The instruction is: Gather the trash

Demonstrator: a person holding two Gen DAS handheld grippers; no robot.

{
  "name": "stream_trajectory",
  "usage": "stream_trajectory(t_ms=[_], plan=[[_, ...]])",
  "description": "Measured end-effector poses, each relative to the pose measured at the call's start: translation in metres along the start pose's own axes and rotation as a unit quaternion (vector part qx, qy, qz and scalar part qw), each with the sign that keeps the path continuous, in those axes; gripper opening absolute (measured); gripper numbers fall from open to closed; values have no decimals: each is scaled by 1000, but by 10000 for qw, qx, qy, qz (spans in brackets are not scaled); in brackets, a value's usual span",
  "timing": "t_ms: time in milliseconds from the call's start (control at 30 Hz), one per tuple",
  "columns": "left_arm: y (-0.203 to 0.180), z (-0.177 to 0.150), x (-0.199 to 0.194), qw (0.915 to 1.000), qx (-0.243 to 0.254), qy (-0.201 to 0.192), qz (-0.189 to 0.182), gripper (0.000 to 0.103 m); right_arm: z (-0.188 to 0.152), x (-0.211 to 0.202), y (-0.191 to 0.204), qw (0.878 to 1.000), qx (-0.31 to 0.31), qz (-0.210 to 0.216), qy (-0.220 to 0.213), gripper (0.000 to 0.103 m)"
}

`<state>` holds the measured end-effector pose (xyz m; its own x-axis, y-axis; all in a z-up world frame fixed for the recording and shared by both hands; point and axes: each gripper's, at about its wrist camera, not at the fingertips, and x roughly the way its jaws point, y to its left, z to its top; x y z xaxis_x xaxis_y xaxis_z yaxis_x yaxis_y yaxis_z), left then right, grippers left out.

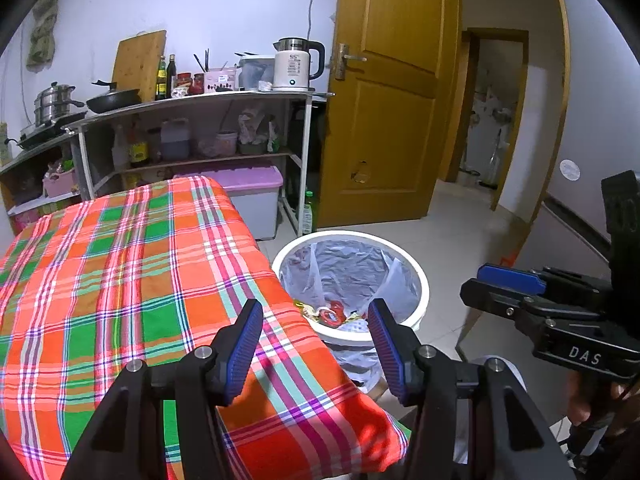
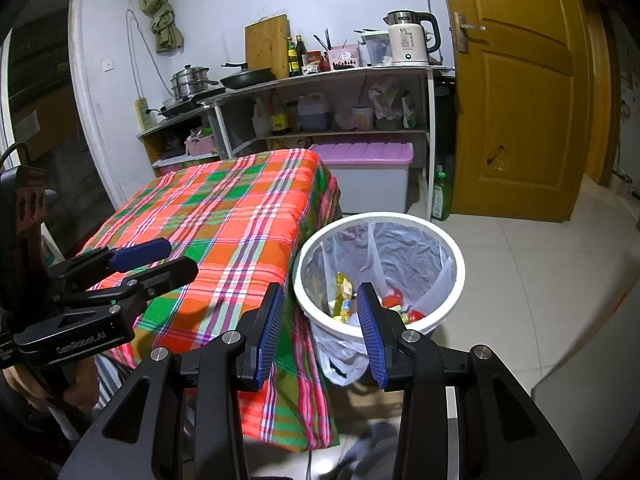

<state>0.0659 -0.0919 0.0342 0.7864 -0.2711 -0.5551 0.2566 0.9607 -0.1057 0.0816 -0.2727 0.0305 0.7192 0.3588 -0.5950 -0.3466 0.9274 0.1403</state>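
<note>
table: covered in a loud orange, green and pink plaid cloth [image 1: 132, 276], top looks bare, cloth hangs down over the near right corner
trash bin: white round bin [image 2: 454, 248] on the floor tiles just beside the table's right edge, lined with a clear plastic bag that spills over the near rim
trash: colourful wrappers [image 2: 348, 300] sit in the bottom of the bin, yellow and red bits, can't make out any print on them
left gripper: left gripper [image 1: 316, 344] hovers over the table's near right corner, blue ribbed pads spread wide apart, nothing between them, not touching the cloth as far as I can see
right gripper: right gripper [image 2: 320, 328] hangs above the gap between the table's right edge and the bin, pads parted a fair bit, empty too, bin rim shows between the fingers
writing on grippers: "DAS" on the side of the right one as seen from the left wrist view, "GenRobot.AI" on the side of the left one in the right wrist view
kettle: white electric kettle [image 2: 408, 44] at the right end of the shelf unit's top behind the table, label reads "55" plus small print I can't read
storage box: grey tub with a purple lid [image 2: 364, 152] on the floor under the shelf, past the table's far edge
</note>
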Motion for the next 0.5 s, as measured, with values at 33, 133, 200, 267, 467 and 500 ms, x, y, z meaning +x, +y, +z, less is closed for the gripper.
stream_trajectory(t_ms=[33,133,200,267,467,500], plan=[[1,0,0,10000,-13,-3,6,54,-1,0,0,10000,0,-1,6,39],[1,0,1,10000,-33,-13,0,54,-2,2,-1,10000,4,-4,16,39],[1,0,1,10000,-39,-9,-22,54,-3,3,-2,10000,8,-6,26,39],[1,-1,2,10000,-58,-1,-50,54,-4,3,-3,10000,13,-6,36,39],[-1,-1,6,9999,-41,62,-90,54,-3,4,-4,10000,28,-17,52,39],[-1,-2,6,9999,-34,73,-91,54,-3,4,-4,10000,30,-17,53,39]])
